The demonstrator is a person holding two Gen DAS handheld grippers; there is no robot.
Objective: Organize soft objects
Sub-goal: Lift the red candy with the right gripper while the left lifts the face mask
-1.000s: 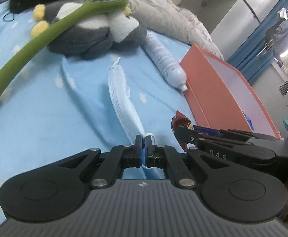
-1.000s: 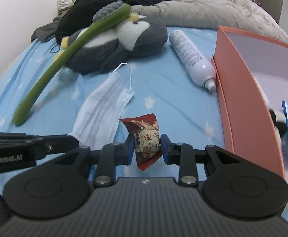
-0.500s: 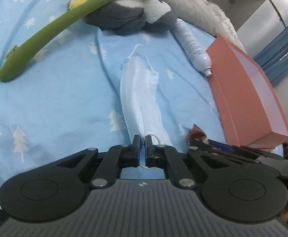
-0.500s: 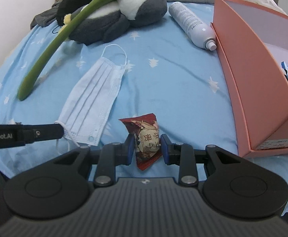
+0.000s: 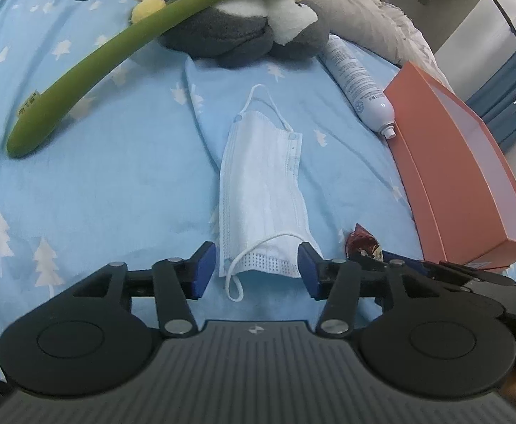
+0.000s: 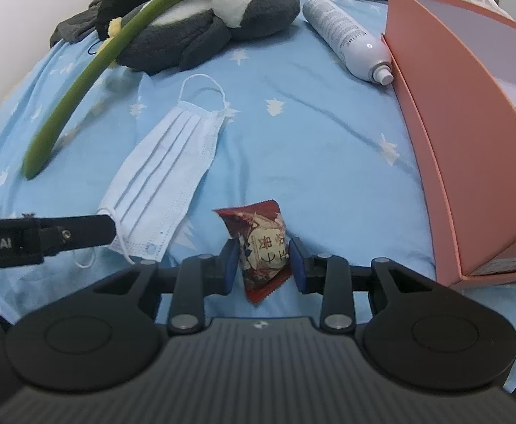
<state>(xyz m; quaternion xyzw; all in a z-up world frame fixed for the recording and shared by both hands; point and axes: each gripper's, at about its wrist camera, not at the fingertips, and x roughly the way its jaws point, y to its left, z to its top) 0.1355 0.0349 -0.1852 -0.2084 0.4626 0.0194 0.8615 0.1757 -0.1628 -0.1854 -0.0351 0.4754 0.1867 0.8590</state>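
A pale blue face mask lies flat on the blue bed sheet. Its near end and ear loop sit between the pads of my left gripper, whose jaws are opening and no longer touch it. The mask also shows in the right wrist view, left of my right gripper. That gripper's pads still rest on the sides of a red snack packet low over the sheet, and its jaws are opening. The packet peeks out right of the mask in the left wrist view.
An open orange box stands at the right with blue items inside. A white spray bottle lies beside it. Farther back a grey penguin plush carries a long green brush. Dark clothes and a grey duvet sit behind.
My left gripper has let go of the mask's ear loop and spread its jaws; the mask now lies flat. My right gripper has sunk toward the sheet with the packet and widened slightly.
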